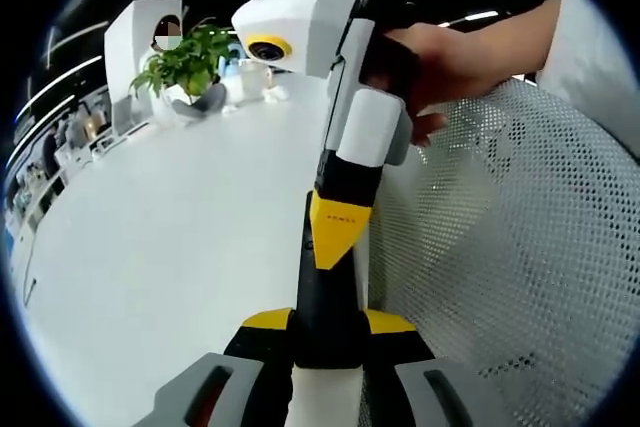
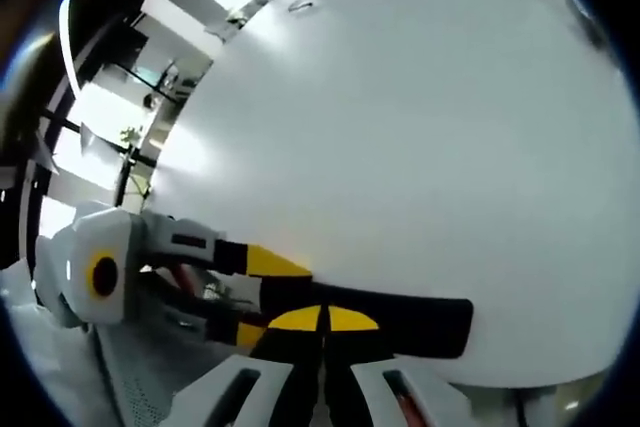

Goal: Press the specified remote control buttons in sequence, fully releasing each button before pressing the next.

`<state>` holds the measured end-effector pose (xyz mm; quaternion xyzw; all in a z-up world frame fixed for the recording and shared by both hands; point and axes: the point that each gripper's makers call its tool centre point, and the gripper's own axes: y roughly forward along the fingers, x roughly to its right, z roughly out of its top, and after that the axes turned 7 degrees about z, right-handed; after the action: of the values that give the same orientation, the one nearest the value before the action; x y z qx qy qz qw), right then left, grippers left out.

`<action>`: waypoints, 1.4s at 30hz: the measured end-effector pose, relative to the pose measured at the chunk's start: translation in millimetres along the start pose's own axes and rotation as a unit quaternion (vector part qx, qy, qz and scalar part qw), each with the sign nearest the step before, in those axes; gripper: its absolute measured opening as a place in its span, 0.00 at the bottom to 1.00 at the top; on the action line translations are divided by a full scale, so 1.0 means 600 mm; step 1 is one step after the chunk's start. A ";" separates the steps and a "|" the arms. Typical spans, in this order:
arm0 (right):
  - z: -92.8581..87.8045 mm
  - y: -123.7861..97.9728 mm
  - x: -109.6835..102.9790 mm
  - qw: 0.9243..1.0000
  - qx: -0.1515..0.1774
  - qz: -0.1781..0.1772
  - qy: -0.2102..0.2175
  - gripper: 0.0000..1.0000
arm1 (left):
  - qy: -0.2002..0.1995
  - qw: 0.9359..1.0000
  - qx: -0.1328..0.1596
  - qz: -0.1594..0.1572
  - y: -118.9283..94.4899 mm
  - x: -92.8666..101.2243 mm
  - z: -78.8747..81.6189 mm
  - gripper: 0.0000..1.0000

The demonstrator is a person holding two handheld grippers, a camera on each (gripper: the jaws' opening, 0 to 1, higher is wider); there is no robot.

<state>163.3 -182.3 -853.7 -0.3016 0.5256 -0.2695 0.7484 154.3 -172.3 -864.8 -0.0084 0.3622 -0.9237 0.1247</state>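
Here,
- The black remote control (image 1: 322, 292) lies lengthwise between the jaws of the left gripper (image 1: 327, 335), low in the left gripper view. In the right gripper view it shows as a dark bar (image 2: 405, 322) held out over the white table's edge.
- The left gripper is clamped on the remote. Its yellow pads sit tight against the remote's two long sides, with no gap to either side. In the right gripper view this gripper (image 2: 262, 297) comes in from the left, one yellow pad above the remote's near end and one below.
- The right gripper (image 1: 331, 247) comes down from the top of the left gripper view. Its jaws are drawn together into a single yellow point, and nothing is held between them. That point rests on the upper face of the remote, towards its far end.
- In its own view the right gripper (image 2: 322, 319) shows its yellow pads meeting along a thin seam, laid against the remote.
- I cannot tell which button lies under the tip; the remote's face is too dark to read.
- A hand (image 1: 440, 62) grips the right gripper's white body.
- The white table (image 1: 150, 247) spreads out to the left, carrying a potted plant (image 1: 185, 62) at its far end.
- A white mesh chair back (image 1: 510, 247) stands just beside the remote, on the right.
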 end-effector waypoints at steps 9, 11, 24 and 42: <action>-0.004 0.007 -0.004 1.000 -0.008 0.008 0.005 0.00 | 0.000 1.000 0.000 0.000 -0.001 0.000 0.000 0.25; 0.002 0.008 -0.004 1.000 -0.015 0.005 -0.003 0.00 | 0.000 1.000 0.000 0.000 -0.001 -0.005 0.001 0.25; 0.006 0.007 -0.003 1.000 -0.009 0.004 -0.001 0.00 | -0.004 1.000 0.001 0.000 -0.001 -0.014 0.002 0.25; 0.010 0.011 -0.001 1.000 -0.001 -0.026 0.004 0.00 | -0.008 1.000 0.000 0.001 -0.002 -0.012 0.002 0.24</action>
<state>169.5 -176.6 -856.7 -0.3148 0.5210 -0.2894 0.7387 161.0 -170.6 -862.8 -0.0155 0.3607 -0.9236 0.1289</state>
